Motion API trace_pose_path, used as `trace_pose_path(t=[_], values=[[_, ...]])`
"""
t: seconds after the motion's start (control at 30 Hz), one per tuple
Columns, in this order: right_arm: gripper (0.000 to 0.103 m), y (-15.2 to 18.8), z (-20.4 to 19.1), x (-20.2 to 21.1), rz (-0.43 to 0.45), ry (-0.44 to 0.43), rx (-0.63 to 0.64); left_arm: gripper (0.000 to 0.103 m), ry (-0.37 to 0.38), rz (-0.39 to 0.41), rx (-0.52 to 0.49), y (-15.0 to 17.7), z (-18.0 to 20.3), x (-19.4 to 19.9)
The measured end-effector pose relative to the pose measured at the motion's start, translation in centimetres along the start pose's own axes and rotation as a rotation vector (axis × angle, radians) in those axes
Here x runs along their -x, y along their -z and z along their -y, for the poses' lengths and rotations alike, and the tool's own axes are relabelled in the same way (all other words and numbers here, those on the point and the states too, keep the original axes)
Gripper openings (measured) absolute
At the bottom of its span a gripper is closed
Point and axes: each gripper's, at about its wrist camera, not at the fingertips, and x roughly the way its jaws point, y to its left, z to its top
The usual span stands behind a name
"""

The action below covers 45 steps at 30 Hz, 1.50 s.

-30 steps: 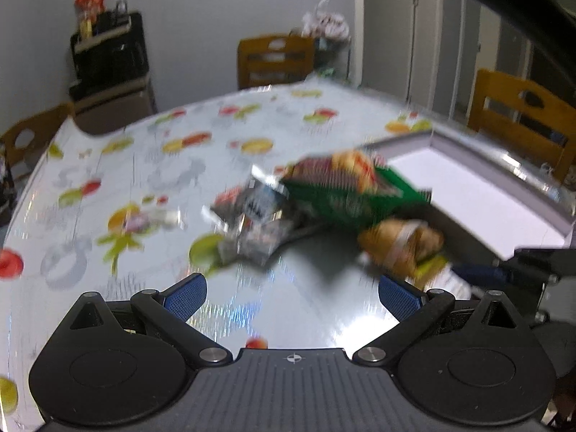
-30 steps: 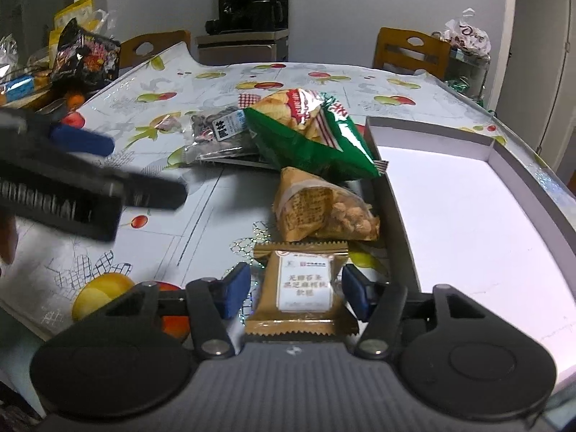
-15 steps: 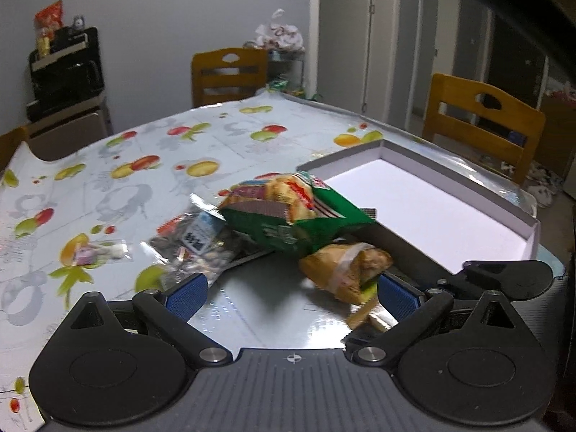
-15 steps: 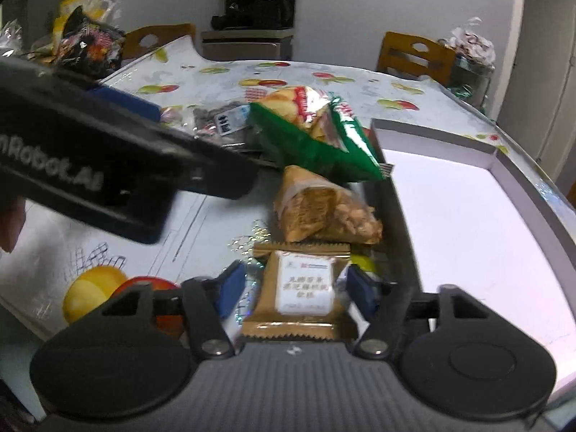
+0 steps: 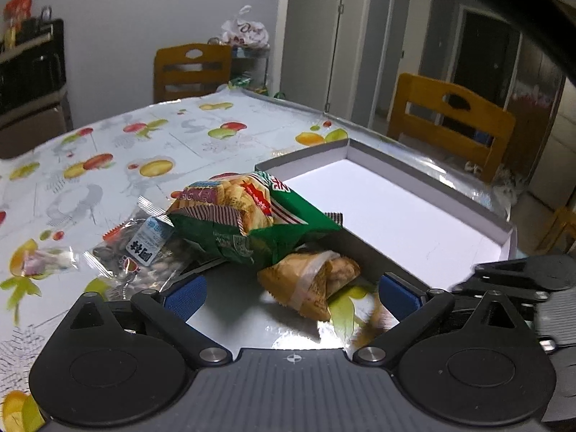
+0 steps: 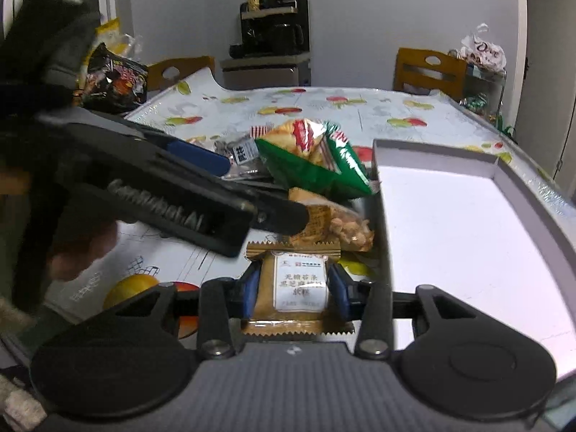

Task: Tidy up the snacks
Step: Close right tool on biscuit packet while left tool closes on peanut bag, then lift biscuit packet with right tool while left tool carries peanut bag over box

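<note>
The white box (image 6: 468, 223) is lying empty while the green chip bag (image 5: 252, 223), nut packet (image 5: 313, 280) and clear packet (image 5: 144, 248) are waiting on the table (image 5: 144, 144) beside it. The right gripper (image 6: 293, 289), jaws just closing, is clamping the brown biscuit packet (image 6: 293, 288). The left gripper (image 5: 289, 293) is hovering wide apart, holding nothing
</note>
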Motion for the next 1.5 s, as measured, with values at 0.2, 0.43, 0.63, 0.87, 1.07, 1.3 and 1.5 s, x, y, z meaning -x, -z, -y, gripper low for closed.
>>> trace_pose_path(t=[0.2, 0.43, 0.63, 0.87, 1.07, 1.3, 1.5], values=[[0.041, 0.0, 2.1, 3.7, 0.07, -0.016, -0.057, 0.103, -0.001, -0.016, 0.025, -0.2, -0.5, -1.2], [0.041, -0.2, 4.5, 5.5, 0.111, 0.029, -0.127, 0.102, -0.004, -0.004, -0.099, 0.4, 1.6, -2.6], [0.041, -0.1, 5.5, 6.0, 0.128, 0.038, -0.151, 0.092, -0.031, -0.019, -0.173, 0.7, 2.8, -4.6], [0.041, 0.5, 5.9, 6.5, 0.136, 0.038, -0.163, 0.069, -0.014, -0.05, -0.133, 0.8, 2.2, -5.8], [0.041, 0.6, 6.0, 6.7, 0.141, 0.036, -0.167, 0.048, -0.012, -0.047, -0.169, 1.1, 2.9, -5.1], [0.041, 0.4, 6.1, 6.8, 0.141, 0.044, -0.175, 0.043, -0.011, -0.053, -0.134, 1.8, 2.6, -3.8], [0.041, -0.1, 6.6, 7.0, 0.137, 0.065, -0.172, 0.04, -0.025, -0.056, -0.113, 2.4, 2.2, -2.3]])
